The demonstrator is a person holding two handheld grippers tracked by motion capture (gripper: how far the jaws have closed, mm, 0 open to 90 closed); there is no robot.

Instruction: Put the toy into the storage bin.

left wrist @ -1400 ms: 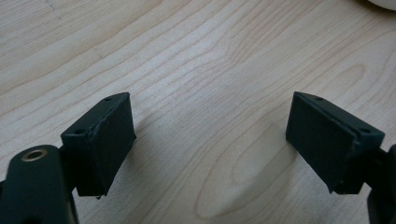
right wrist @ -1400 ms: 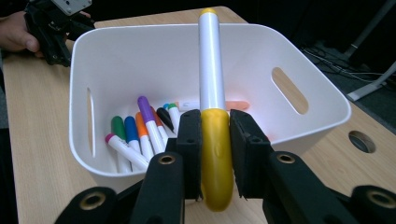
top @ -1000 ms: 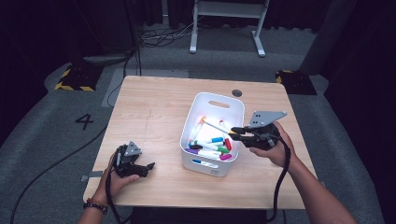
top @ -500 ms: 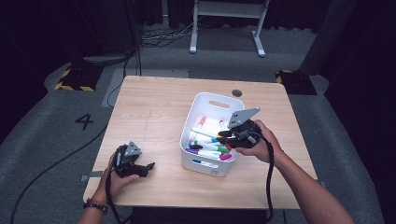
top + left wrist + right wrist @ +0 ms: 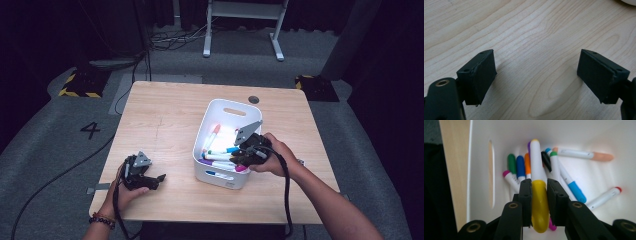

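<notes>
**Setting the yellow marker down among the others**

The right gripper (image 5: 539, 195) pinches a yellow marker (image 5: 537, 202) by its yellow cap, jaws pressed tight on both sides, the white barrel pointing away from the camera into the bin (image 5: 479, 150). In the high view the right gripper (image 5: 239, 156) hangs over the near right part of the bin (image 5: 220, 107), above the loose markers (image 5: 216, 156) lying on its floor.

The step in hand looks like placing this marker in the bin. To do it well, I would lower the far tip until it is close to the pile, with the barrel roughly in line with the markers beneath, so it settles flat instead of bouncing or standing against the wall. Part the jaws only once it is low, then lift straight up so the pads do not drag a neighbour along. Keep clear of the bin's near wall on the way out.

The left gripper (image 5: 141, 175) rests on the table (image 5: 165, 115) at the near left, well apart from the bin; its jaws stand wide with only bare wood between them.
</notes>
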